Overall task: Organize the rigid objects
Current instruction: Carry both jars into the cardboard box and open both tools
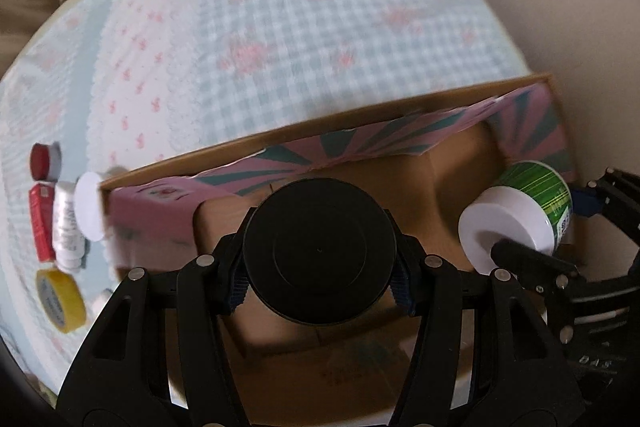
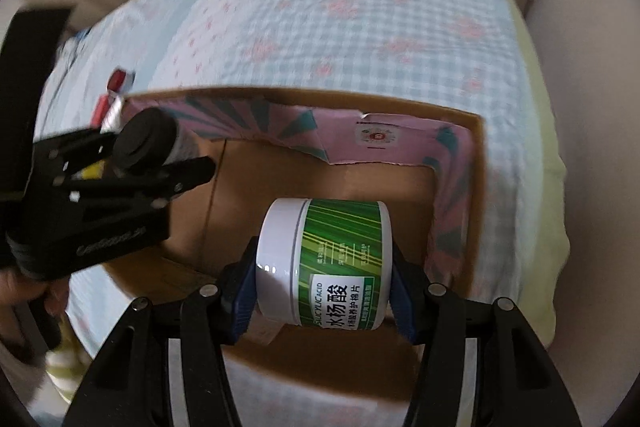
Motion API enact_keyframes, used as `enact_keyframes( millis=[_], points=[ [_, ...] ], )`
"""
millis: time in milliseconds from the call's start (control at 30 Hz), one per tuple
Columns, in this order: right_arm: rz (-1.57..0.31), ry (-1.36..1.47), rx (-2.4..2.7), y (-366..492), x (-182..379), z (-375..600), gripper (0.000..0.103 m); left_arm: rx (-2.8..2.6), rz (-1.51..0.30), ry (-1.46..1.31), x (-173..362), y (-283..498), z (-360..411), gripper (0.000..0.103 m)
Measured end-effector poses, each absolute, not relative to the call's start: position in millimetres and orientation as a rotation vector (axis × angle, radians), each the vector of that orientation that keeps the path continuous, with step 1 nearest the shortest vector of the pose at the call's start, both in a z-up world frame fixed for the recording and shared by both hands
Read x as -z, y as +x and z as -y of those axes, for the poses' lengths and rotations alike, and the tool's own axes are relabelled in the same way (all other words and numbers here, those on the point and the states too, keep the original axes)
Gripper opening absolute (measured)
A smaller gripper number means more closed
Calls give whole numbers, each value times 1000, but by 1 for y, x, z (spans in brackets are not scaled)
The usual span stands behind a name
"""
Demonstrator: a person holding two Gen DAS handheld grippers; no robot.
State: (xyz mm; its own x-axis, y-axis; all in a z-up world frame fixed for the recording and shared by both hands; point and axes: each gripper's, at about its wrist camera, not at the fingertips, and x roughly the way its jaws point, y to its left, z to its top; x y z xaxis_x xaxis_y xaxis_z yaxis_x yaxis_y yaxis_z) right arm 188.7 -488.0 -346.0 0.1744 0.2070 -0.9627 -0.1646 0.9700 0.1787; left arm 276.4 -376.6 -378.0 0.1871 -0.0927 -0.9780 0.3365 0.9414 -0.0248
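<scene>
Both claws steeply downward over the box [image 2: 476, 163]: left claw [image 1: 320, 285] pinching black jar [image 1: 320, 251], right claw [image 2: 322, 301] green jar [image 2: 324, 263].

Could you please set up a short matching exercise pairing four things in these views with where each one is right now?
Things:
1. black-lidded jar
2. green-labelled jar
3. yellow tape roll
4. cardboard box

Places:
A. on the bedcover, outside the box
B. in the right tongs
C. resting open on the bedcover
D. in the left tongs

Pairs: 1-D, 2-B, 3-A, 4-C
</scene>
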Motion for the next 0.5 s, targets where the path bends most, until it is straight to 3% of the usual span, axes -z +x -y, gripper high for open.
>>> enact_keyframes(
  millis=[267, 300, 333, 367, 500],
  points=[
    [-1258, -155, -403, 187, 367, 467, 53, 298, -1323, 327, 399, 278, 377, 53],
    [-1251, -178, -421, 186, 367, 463, 60, 275, -1319, 335, 397, 277, 375, 58],
    [-1252, -212, -438, 184, 368, 460, 72, 265, -1317, 323, 395, 278, 373, 100],
    [-1262, -269, -437, 182, 370, 456, 103, 278, -1302, 287, 390, 278, 369, 103],
    [-1159, -317, -520, 170, 367, 455, 103, 277, -1257, 306, 380, 273, 360, 103]
  ],
)
